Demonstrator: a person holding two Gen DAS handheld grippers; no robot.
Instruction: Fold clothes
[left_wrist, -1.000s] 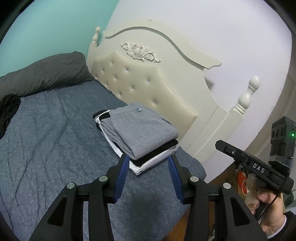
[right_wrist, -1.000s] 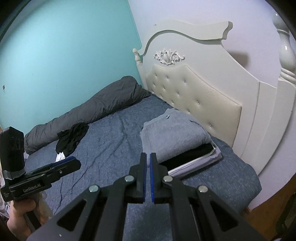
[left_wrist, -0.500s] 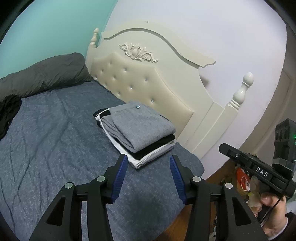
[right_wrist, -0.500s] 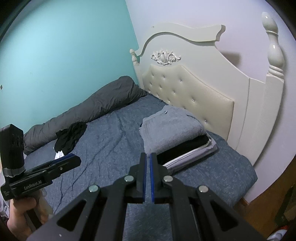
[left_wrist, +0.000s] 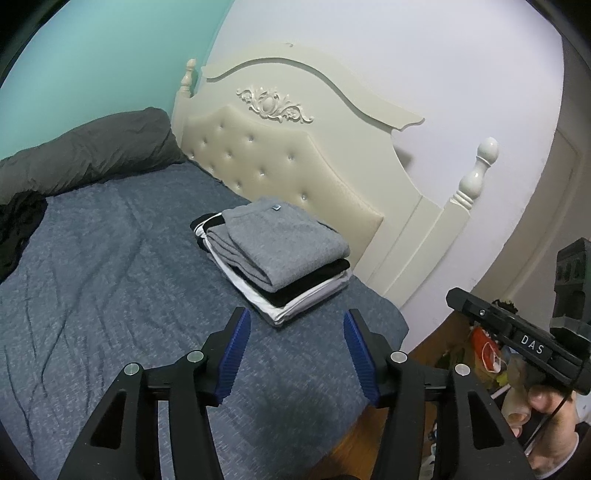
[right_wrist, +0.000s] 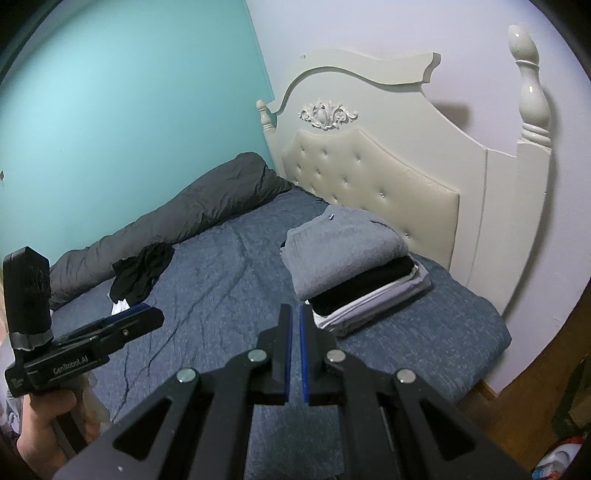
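**Folded stack at the headboard, a black heap lying loose on the far left**

I am holding both grippers over the near edge of the bed (left_wrist: 110, 295), and nothing is in either one. Starting at the left, the crumpled black garment (right_wrist: 142, 271) is lying in a loose heap beside the rolled grey duvet (right_wrist: 192, 218), with a scrap of white cloth (right_wrist: 120, 306) showing at its near edge. It is lying far and left of my left gripper (left_wrist: 295, 354), whose blue pads are standing well apart, so the left hand is the nearer one to it. The heap has no clear long axis that I can make out.

Moving right, my right gripper (right_wrist: 294, 350) is pointing ahead with its pads nearly together, only a thin gap showing. Just beyond and right of it the folded stack (right_wrist: 354, 273) is sitting: grey on top, black under it, white at the bottom, its long side running along the cream tufted headboard (right_wrist: 388, 184).

The blue-grey bed cover is creased and soft, so cloth will be dragging on it. The left wall is teal, the rest pale, with wooden floor on the right.
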